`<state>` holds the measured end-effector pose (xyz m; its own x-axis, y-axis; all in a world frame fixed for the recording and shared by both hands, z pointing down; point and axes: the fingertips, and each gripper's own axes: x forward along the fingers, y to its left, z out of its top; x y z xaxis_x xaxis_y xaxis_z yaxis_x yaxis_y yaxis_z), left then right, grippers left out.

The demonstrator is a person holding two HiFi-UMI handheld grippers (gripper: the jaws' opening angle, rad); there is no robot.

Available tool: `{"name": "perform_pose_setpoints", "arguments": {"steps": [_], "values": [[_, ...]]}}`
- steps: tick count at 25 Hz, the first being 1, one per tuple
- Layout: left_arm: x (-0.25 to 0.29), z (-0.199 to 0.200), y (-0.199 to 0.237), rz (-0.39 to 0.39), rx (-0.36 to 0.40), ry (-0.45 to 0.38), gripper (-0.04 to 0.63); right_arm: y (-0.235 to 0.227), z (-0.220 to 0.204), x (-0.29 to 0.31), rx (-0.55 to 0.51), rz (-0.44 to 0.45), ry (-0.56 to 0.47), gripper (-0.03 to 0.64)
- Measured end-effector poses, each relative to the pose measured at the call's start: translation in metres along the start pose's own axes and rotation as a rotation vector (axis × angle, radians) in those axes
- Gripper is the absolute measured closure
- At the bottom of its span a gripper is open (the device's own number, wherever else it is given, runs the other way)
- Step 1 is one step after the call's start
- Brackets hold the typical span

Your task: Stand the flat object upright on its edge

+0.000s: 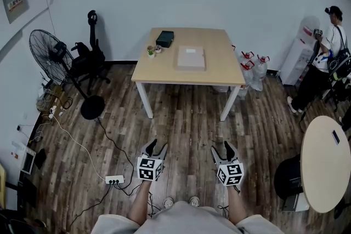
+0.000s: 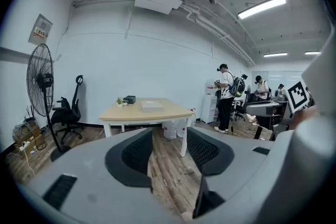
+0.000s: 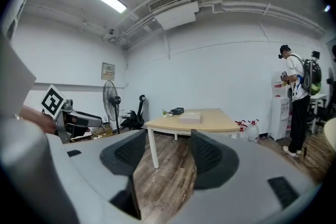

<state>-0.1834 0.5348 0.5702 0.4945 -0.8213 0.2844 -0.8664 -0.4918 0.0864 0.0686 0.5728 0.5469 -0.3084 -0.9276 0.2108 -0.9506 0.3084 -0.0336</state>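
A flat pale box point(image 1: 191, 57) lies on its broad face on the light wooden table point(image 1: 219, 71) across the room; it also shows as the flat box point(image 2: 151, 105) in the left gripper view and the flat box point(image 3: 190, 118) in the right gripper view. My left gripper point(image 1: 155, 147) and right gripper point(image 1: 224, 149) hang low over the wooden floor, well short of the table. Both stand open with nothing between their jaws.
A dark box point(image 1: 164, 38) and small potted plants point(image 1: 153, 51) sit at the table's far left. A standing fan point(image 1: 54, 55) and office chair point(image 1: 88, 60) are left, a power strip point(image 1: 114, 179) with cables on the floor. Water jugs point(image 1: 253, 66) and a person point(image 1: 321, 60) are right, by a round table point(image 1: 324, 164).
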Motion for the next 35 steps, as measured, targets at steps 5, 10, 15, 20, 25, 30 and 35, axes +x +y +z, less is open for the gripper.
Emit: {"name": "perform_pose_setpoints", "arguments": {"steps": [5, 10, 15, 20, 25, 30, 35], "values": [[0.001, -0.004, -0.011, -0.020, -0.002, 0.007, 0.344, 0.003, -0.005, 0.001, -0.026, 0.035, 0.024, 0.249], [0.005, -0.004, -0.018, -0.012, -0.001, 0.017, 0.339, -0.001, -0.010, 0.000, -0.039, 0.051, 0.035, 0.255], [0.012, 0.000, -0.027, 0.001, 0.004, 0.014, 0.339, -0.011, -0.009, -0.002, -0.049, 0.059, 0.040, 0.265], [0.022, 0.001, -0.038, 0.018, 0.005, 0.008, 0.339, -0.028, -0.013, -0.001, -0.053, 0.071, 0.044, 0.272], [0.032, 0.001, -0.050, 0.036, 0.003, 0.003, 0.339, -0.046, -0.016, -0.001, -0.062, 0.082, 0.049, 0.275], [0.044, 0.000, -0.055, 0.038, 0.005, 0.013, 0.339, -0.059, -0.018, 0.005, -0.056, 0.079, 0.052, 0.276], [0.064, 0.001, -0.054, 0.032, 0.004, 0.019, 0.339, -0.073, -0.022, 0.018, -0.049, 0.070, 0.060, 0.278]]}}
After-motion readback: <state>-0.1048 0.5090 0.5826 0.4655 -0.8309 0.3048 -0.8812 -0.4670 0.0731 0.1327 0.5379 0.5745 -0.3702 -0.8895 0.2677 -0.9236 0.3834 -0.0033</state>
